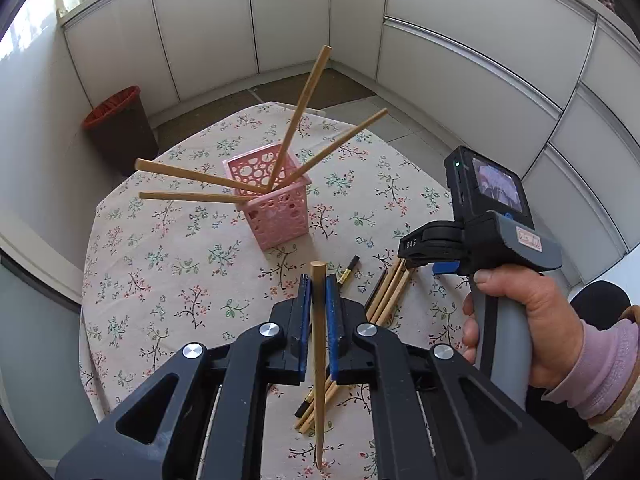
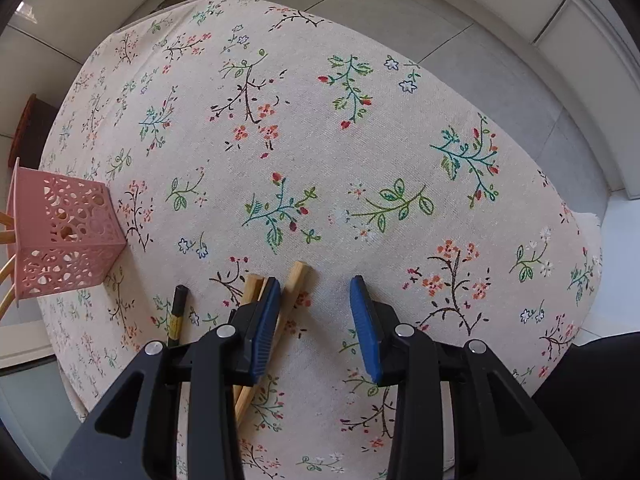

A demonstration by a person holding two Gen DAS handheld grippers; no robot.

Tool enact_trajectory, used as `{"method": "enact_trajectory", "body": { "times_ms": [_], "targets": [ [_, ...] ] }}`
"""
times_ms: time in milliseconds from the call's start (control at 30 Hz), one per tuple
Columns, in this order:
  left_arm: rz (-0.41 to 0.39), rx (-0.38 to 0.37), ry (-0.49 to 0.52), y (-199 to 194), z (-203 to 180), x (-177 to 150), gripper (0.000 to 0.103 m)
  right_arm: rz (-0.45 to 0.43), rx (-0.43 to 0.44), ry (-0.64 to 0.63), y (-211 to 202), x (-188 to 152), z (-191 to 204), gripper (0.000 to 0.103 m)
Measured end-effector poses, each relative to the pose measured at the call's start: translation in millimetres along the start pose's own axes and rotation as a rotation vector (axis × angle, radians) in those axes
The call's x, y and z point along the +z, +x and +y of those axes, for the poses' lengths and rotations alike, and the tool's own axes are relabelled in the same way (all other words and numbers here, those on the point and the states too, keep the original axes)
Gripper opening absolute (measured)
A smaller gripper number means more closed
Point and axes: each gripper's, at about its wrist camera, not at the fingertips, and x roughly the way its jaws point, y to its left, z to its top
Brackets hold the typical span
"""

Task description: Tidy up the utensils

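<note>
Left gripper (image 1: 319, 306) pinches a wooden chopstick (image 1: 319, 364) upright between its blue pads, above the floral tablecloth (image 1: 168, 272). Beyond it, the pink basket (image 1: 276, 208) holds four chopsticks fanned outward. Farther right, the right gripper (image 2: 316, 316) hangs spread over loose chopsticks (image 2: 294, 284) lying on the cloth, one between its jaws, unpressed.

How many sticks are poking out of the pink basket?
4. In the pink basket, two chopsticks lean left, one stands tall, one leans right. More may hide inside.
</note>
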Motion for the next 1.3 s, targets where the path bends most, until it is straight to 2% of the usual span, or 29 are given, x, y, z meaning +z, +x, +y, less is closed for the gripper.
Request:
{"method": "enact_trajectory", "body": {
  "times_ms": [100, 133, 167, 200, 233, 300, 367, 433, 500, 633, 767, 833, 967, 1133, 1233, 1300],
  "targets": [
    [-0.004, 0.004, -0.006, -4, 2, 0, 0.007, -0.038, -0.051, -0.032, 1, -8, 15, 0.038],
    [-0.007, 0.006, -0.007, -6, 2, 0, 0.007, -0.055, -0.054, -0.038, 1, -10, 18, 0.034],
    [-0.010, 0.007, -0.010, -8, 3, 0, 0.007, -0.074, -0.025, -0.045, 0, -12, 19, 0.025],
    [-0.012, 0.009, -0.013, -10, 3, 0, 0.007, -0.068, 0.037, -0.056, 1, -13, 19, 0.012],
    [-0.014, 0.012, -0.016, -12, 3, 0, 0.007, -0.059, 0.070, -0.046, 2, -14, 16, 0.008],
    [-0.016, 0.010, -0.025, -16, 4, -1, 0.007, -0.048, 0.144, -0.018, 2, -14, 6, 0.008],
    [-0.021, 0.007, -0.034, -20, 4, -2, 0.007, -0.039, 0.258, 0.002, -4, -17, -8, 0.008],
    [-0.033, -0.001, -0.043, -25, 3, -4, 0.007, -0.082, 0.325, -0.046, -20, -23, -13, 0.008],
    [-0.025, -0.014, -0.045, -26, 2, -6, 0.007, -0.124, 0.357, -0.107, -36, -29, -22, 0.008],
    [0.087, -0.048, -0.062, 4, -1, -12, 0.008, -0.148, 0.403, -0.174, -66, -37, -39, 0.008],
    [0.244, 0.022, -0.123, 67, 4, -17, 0.011, -0.143, 0.423, -0.181, -77, -38, -62, 0.008],
    [0.289, 0.044, -0.167, 92, 11, -17, 0.011, -0.141, 0.425, -0.168, -74, -34, -67, 0.008],
    [0.306, 0.104, -0.215, 123, 15, -12, 0.012, -0.158, 0.424, -0.175, -68, -29, -77, 0.008],
    [0.313, 0.206, -0.217, 147, 15, -10, 0.017, -0.139, 0.431, -0.180, -57, -25, -83, 0.008],
    [0.341, 0.219, -0.255, 164, 22, -16, 0.017, -0.139, 0.438, -0.191, -55, -24, -84, 0.008],
    [0.306, 0.225, -0.244, 165, 23, -14, 0.014, -0.143, 0.447, -0.201, -57, -24, -82, 0.008]
  ]
}}
